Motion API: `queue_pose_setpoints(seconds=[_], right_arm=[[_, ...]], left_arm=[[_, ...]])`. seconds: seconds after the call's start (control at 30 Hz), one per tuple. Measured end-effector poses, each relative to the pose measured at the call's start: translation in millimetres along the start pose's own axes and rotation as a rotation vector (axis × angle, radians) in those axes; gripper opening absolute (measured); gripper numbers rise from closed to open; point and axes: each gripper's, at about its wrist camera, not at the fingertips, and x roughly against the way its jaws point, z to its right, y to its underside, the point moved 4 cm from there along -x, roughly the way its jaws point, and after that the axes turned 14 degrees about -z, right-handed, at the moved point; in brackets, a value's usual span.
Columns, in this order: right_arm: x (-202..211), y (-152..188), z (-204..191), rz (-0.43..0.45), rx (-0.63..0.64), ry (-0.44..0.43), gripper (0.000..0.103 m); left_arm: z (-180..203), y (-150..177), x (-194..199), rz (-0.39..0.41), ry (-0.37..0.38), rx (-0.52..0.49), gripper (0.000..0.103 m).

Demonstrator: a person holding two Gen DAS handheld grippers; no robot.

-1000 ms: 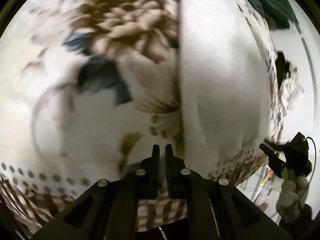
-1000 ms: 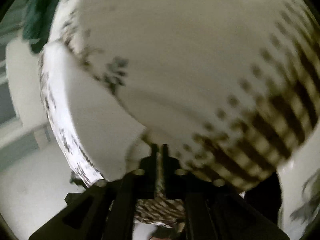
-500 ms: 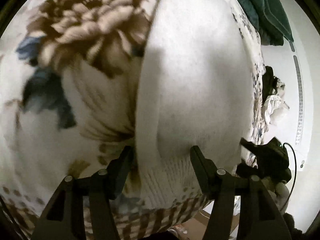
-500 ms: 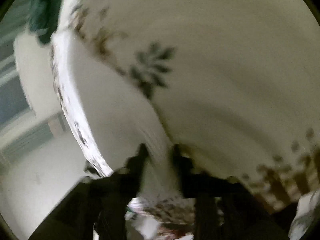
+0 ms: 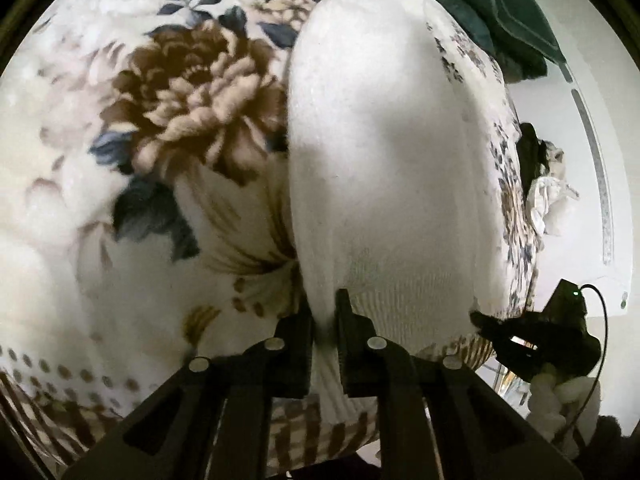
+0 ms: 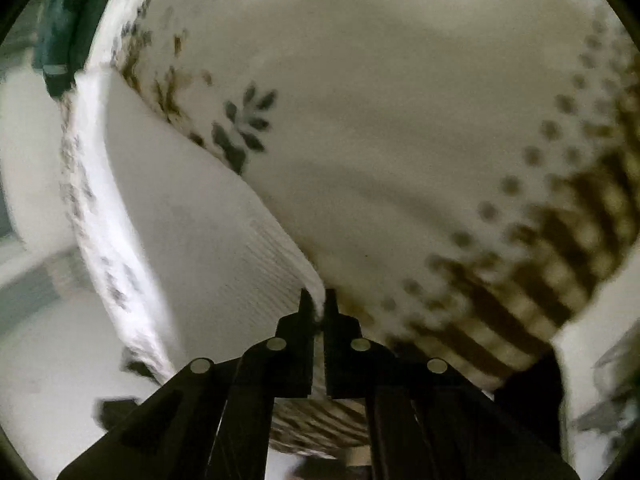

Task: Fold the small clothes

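Note:
A small white knitted garment [image 5: 384,168] lies on a floral blanket [image 5: 168,120], stretching away from me. My left gripper [image 5: 325,312] is shut on the garment's ribbed near hem at its left corner. In the right wrist view the same white garment [image 6: 192,216] runs up to the left, and my right gripper [image 6: 319,304] is shut on the ribbed hem's right corner. The right gripper also shows in the left wrist view [image 5: 532,340], at the garment's right edge.
The blanket [image 6: 400,120] has brown flowers, dots and a checked border [image 6: 560,264] near its front edge. A dark green cloth [image 5: 492,12] lies at the far end. More crumpled clothes [image 5: 548,184] sit to the right.
Both grippers were shut, opened around the white garment's hem half a second ago, and have now closed on it, one at each corner.

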Motion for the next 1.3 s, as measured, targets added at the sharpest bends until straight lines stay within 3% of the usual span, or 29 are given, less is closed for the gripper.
queue_pose_setpoints(seconds=[0.17,0.3,0.37,0.4,0.43,0.5,0.63,0.77,0.93,1.07,1.17,1.23,1.3], right_arm=[[-28,1,12,-0.071,0.019,0.122,0.002],[-39,-25,-14,-0.161,0.071,0.134,0.011],[-21,-25,-18,-0.151,0.1,0.194,0.036],[-5,-24,-27,-0.112,0.137,0.214,0.041],[8,-23,-38,-0.073,0.178,0.226,0.049],[27,-20,-65,-0.002,0.283,0.26,0.052],[5,-30,-122,0.014,0.466,0.246,0.052],[-62,-54,-115,-0.078,0.42,0.406,0.052],[-34,-63,-120,-0.093,0.35,0.317,0.054],[-4,-73,-131,-0.053,0.33,0.254,0.055],[-15,-77,-145,-0.076,0.361,0.227,0.055],[-37,-72,-152,-0.106,0.399,0.261,0.054],[-62,-72,-149,-0.1,0.446,0.406,0.052]], left_arm=[[-21,-5,-29,-0.048,-0.033,0.032,0.008],[-31,-12,-35,-0.1,0.02,0.083,0.013],[-28,-14,-20,-0.099,-0.009,0.085,0.029],[-25,-14,-13,-0.087,-0.022,0.075,0.034],[-22,-16,-4,-0.063,-0.024,0.061,0.05],[-18,-22,14,0.006,-0.024,0.054,0.067],[-17,-47,12,0.041,0.008,0.069,0.068],[-24,-67,-17,0.001,-0.015,0.092,0.068],[-20,-90,4,0.032,0.016,0.082,0.068],[-7,-142,27,0.084,0.039,0.036,0.068],[9,-178,27,0.096,0.023,-0.028,0.068],[14,-187,20,0.086,0.014,-0.054,0.068],[16,-187,3,0.057,0.006,-0.081,0.068]])
